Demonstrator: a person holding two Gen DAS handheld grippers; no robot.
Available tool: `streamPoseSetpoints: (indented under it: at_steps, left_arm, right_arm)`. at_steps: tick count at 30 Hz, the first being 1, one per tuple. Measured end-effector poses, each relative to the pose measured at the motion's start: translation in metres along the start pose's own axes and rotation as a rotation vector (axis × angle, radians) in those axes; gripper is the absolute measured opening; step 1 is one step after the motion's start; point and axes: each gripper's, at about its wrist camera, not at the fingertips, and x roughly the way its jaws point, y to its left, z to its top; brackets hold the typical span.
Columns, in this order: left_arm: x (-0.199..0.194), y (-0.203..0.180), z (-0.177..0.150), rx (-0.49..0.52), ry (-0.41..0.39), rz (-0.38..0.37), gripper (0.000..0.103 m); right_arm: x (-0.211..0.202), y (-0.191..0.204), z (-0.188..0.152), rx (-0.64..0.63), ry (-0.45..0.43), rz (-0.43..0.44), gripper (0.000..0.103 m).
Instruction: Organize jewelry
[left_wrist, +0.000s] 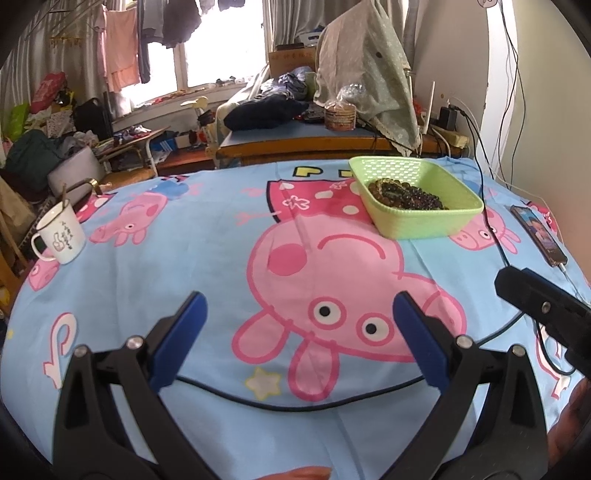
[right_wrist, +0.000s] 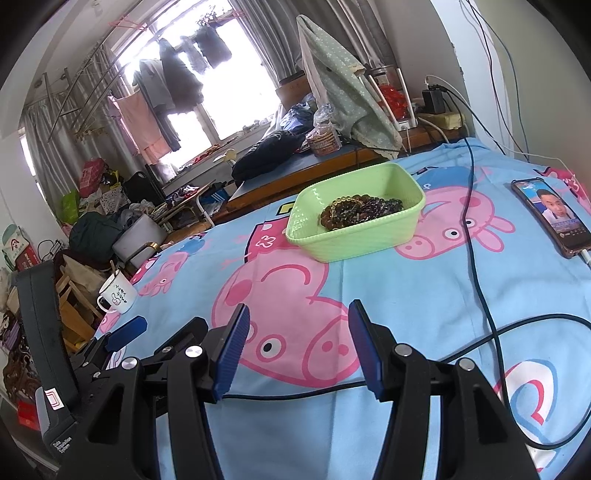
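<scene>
Your work surface is a blue cartoon-pig bedsheet (left_wrist: 147, 266). The beaded bracelets (right_wrist: 354, 212) lie heaped inside the green plastic basket (right_wrist: 369, 240) at its far side, well ahead of both tools. Your left gripper (left_wrist: 297, 314) hangs wide open and empty; your right gripper (right_wrist: 299, 321) likewise. A black cable (right_wrist: 480, 280) runs beside the basket, a phone (right_wrist: 554, 218) farther right, and a white mug (left_wrist: 61, 236) far left.

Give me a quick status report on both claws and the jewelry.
Left claw open, empty. Right claw open, empty. Beaded bracelets piled in green basket. Black cable lies across the bedsheet beside the basket.
</scene>
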Motion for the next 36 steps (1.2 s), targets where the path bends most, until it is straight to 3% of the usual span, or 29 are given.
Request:
streamPoseSetpoints:
  at_steps: [10, 36]
  left_arm:
    - [0.0001, -0.0028, -0.0012, 0.009, 0.009, 0.049, 0.097]
    - [-0.0008, -0.0020, -0.0028, 0.006, 0.016, 0.052, 0.097]
  right_arm:
    - [0.0008, 0.0008, 0.0003, 0.000, 0.001, 0.004, 0.027]
    - [0.0061, 0.0023, -0.0023, -0.038, 0.013, -0.025, 0.027]
